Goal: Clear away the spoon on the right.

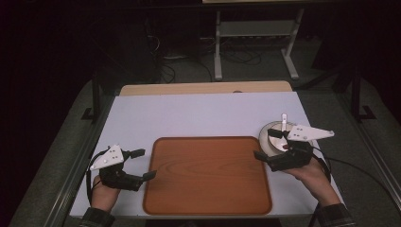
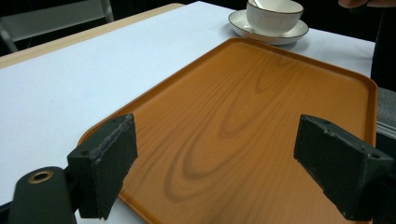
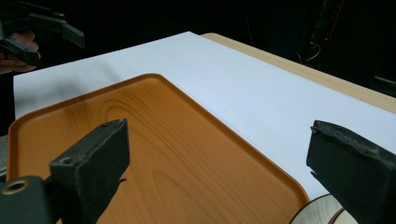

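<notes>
Light falls from above onto the white bench (image 1: 203, 113), which is the brightest surface in the high view; the room around it sinks into near black, with only a dim grey floor and a pale metal frame (image 1: 255, 33) showing behind. The high view is soft and slightly grainy. The wood-grain tray (image 1: 208, 175) is evenly lit with no hard glare. In the left gripper view the tray (image 2: 243, 116) carries a mild sheen, and the cup (image 2: 274, 14) and saucer (image 2: 280, 36) beyond are a little soft. The near black jaws in both gripper views are blurred. In the right gripper view a faint shadow dulls the bench (image 3: 233, 79) near its far corner.
</notes>
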A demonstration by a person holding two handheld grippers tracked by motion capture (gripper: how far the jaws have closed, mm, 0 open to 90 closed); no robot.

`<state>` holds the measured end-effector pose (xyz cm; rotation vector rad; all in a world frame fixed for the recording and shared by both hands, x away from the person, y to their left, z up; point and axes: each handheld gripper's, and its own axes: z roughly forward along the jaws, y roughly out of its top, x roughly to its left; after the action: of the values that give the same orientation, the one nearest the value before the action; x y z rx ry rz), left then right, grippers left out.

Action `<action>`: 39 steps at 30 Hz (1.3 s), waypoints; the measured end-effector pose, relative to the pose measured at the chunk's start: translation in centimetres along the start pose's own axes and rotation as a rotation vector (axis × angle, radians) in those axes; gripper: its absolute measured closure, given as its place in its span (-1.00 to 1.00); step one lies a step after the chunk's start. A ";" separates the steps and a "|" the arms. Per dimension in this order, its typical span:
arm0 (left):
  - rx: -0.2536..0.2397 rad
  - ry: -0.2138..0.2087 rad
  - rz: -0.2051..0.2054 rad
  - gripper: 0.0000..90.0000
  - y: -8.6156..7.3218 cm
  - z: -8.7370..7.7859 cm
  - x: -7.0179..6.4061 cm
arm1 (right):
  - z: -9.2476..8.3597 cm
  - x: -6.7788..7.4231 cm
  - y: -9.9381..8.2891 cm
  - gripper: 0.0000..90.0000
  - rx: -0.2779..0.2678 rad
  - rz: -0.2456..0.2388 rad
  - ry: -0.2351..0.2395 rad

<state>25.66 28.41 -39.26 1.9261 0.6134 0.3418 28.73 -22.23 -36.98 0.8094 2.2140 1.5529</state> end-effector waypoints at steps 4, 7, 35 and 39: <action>0.002 0.003 0.001 -0.72 0.0 0.0 0.0 | 0.1 -0.4 0.2 -0.88 -0.001 0.001 -0.003; 0.003 0.005 0.003 -0.72 0.0 -0.1 0.0 | 0.3 -0.7 0.3 -0.88 0.004 0.004 -0.005; 0.005 0.004 0.000 -0.72 0.0 0.0 -0.1 | 1.7 -3.1 1.8 -0.88 0.021 0.023 -0.018; 0.006 0.003 0.003 -0.72 0.0 0.1 -0.1 | 2.0 -3.5 2.1 -0.88 0.022 0.028 -0.025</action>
<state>25.61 28.28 -39.24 1.9329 0.6141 0.3445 33.18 -22.39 -35.99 0.8653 2.2145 1.5255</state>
